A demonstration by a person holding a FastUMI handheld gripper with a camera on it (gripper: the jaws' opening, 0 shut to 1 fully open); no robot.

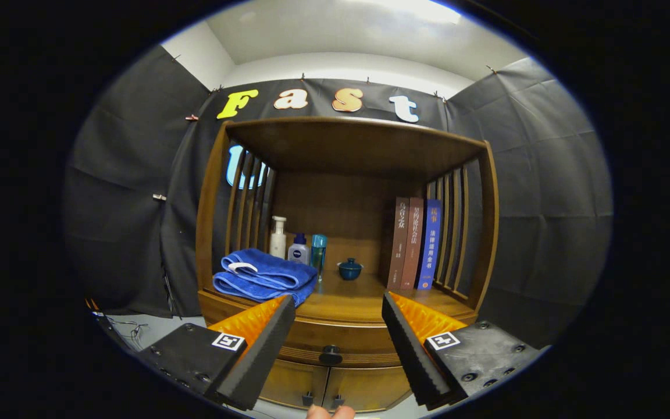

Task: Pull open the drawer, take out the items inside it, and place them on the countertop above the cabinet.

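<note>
**Drawer still closed, nothing taken out yet**

Gripper view: The gripper is in the lower part of the frame with its jaws spread wide, and they hold nothing. Between them, in the lower middle of the frame, is the drawer of the wooden cabinet. Its front looks flush with the cabinet body, so I judge it is closed. The dark round knob sits in the gap between the jaws, a little beyond them, and nothing touches it. Below the drawer there are two small doors with their own little handles.

Above the drawer is the surface, where the items must go. It already carries a folded blue towel at the left, three bottles behind the towel, a small dark lidded pot in the middle, and three books standing upright at the right. There is bare wood in the middle front, between the towel and the books.

The items inside the drawer are hidden. At the very bottom edge of the frame some fingertips of a person show.

My judgement: the task is at its very beginning. All steps remain: to close the jaws on the knob, pull the drawer out, then lift out each item.
</note>
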